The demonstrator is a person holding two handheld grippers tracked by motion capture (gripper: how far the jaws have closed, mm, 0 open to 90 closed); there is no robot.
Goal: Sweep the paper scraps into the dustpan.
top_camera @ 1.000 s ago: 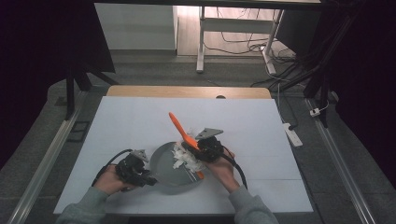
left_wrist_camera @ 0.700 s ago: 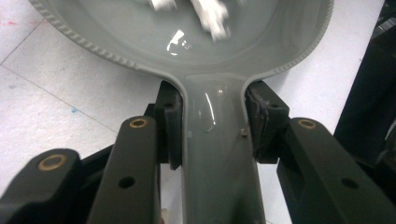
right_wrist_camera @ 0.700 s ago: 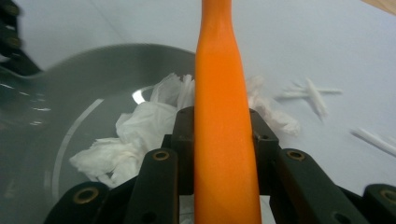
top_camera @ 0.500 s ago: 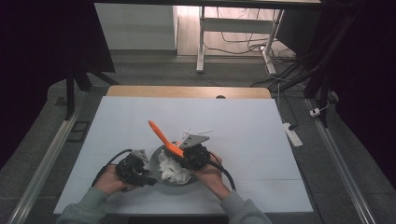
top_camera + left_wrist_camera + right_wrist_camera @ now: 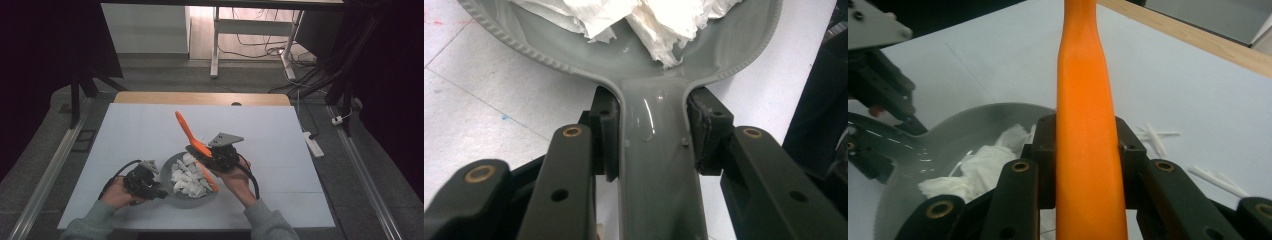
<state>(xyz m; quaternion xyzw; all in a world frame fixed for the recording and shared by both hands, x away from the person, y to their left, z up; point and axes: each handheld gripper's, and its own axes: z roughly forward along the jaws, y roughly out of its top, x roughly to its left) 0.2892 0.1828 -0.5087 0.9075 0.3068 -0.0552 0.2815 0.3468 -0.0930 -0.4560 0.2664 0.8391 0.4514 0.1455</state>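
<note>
High view: the grey pan (image 5: 192, 197) of white paper scraps (image 5: 187, 176) sits at the table's (image 5: 125, 135) six o'clock. My left gripper (image 5: 150, 186) clamps its handle (image 5: 659, 175); my right gripper (image 5: 216, 156) grips the orange spatula (image 5: 192, 142), its handle pointing to eleven o'clock.

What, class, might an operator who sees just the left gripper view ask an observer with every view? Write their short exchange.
Operator: My jaws clamp a grey handle. What is the other hand doing?
Observer: The right gripper is shut on an orange spatula, seen from the high view.
Operator: Where does the spatula sit?
Observer: It slants over the grey pan, its lower end among the white paper scraps.
Operator: Anything lying outside the pan?
Observer: Yes, thin white strips lie on the table, in the right gripper view.
</note>
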